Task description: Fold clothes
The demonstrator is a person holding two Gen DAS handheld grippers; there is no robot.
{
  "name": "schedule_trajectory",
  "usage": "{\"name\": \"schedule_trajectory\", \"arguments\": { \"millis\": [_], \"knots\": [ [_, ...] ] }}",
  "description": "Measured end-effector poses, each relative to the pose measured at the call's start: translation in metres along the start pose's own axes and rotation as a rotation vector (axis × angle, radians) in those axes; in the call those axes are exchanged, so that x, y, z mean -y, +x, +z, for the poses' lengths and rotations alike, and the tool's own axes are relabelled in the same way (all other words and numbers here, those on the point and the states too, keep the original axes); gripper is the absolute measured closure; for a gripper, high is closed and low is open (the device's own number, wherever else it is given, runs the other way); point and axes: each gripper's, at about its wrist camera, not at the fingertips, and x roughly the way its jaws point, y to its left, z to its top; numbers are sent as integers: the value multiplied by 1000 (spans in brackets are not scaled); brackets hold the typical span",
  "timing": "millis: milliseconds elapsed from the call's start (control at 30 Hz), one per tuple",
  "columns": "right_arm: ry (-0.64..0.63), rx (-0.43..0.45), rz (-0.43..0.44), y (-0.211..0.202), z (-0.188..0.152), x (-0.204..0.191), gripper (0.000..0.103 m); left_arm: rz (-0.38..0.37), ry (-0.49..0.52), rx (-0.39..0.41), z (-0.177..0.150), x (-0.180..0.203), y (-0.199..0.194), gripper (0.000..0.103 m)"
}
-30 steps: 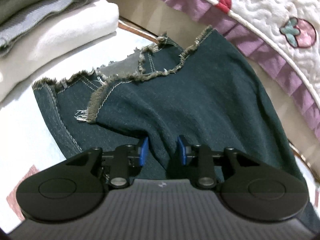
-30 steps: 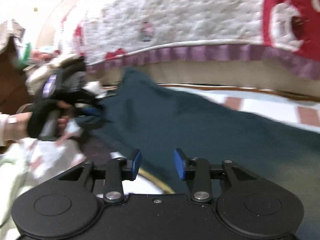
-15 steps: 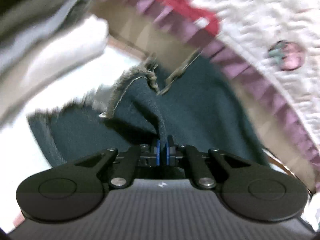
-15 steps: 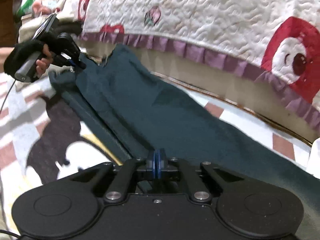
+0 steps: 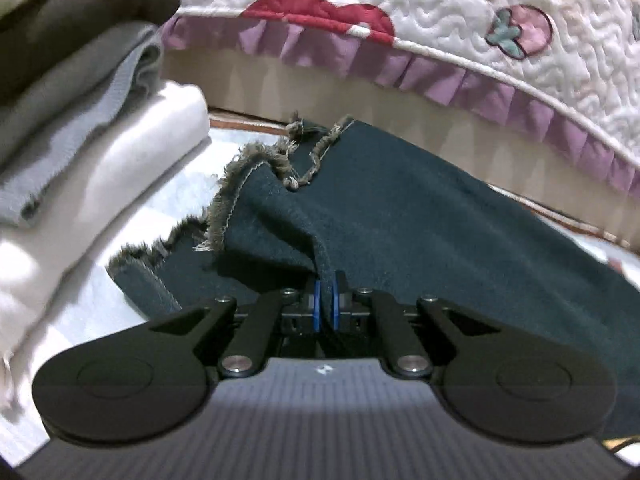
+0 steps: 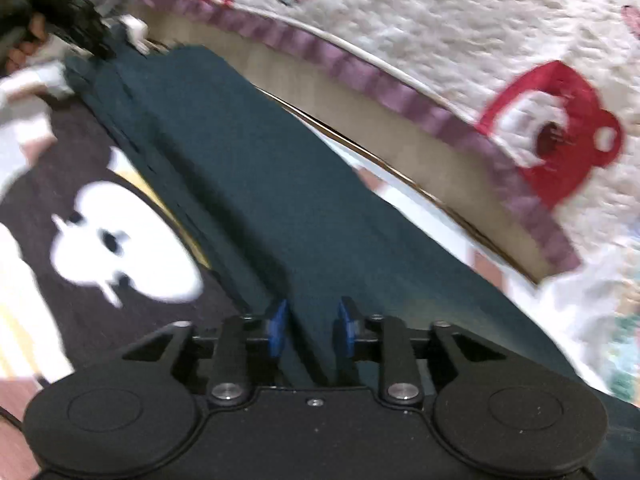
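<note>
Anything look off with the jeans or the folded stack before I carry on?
The jeans' frayed hem is ragged, but that looks like the cut. The folded stack sits tidy. Nothing else stands out.

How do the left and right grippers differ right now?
The left gripper is shut, pinching a fold of the jeans near the frayed hem; the right gripper has its jaws apart and opening, fabric between them unpinched. Both have blue pads and sit over the same dark jeans.

Matt dark denim jeans (image 5: 420, 216) (hem frayed, rough); quilted cloth bedspread (image 5: 460, 12); stacked folded clothes (image 5: 80, 120) look softly knitted.
</note>
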Motion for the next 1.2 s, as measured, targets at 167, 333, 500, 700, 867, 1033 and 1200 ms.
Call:
{"name": "schedule_trajectory", "arguments": {
  "millis": [167,333,500,700,867,1033,1200],
  "knots": [
    [129,-98,-95,-13,-23,27,65,-31,-73,-22,1,-11,3,97],
    [496,-170,-89,-45,-61,84,58,-15,-92,-52,0,-15,10,89],
    [1056,-87,97,-60,-108,150,58,49,-76,-61,5,-18,18,64],
    [1377,-30,173,-65,-145,175,55,-11,-35,-14,19,-11,9,97],
    [1160,-72,-32,-63,-145,176,55,-67,7,41,60,-3,-24,98],
    [1114,-65,-12,-63,-137,172,55,-33,0,83,77,-14,-32,98],
    [1009,-93,-34,-57,-129,162,53,65,6,-70,36,-32,18,96]
  ]
}}
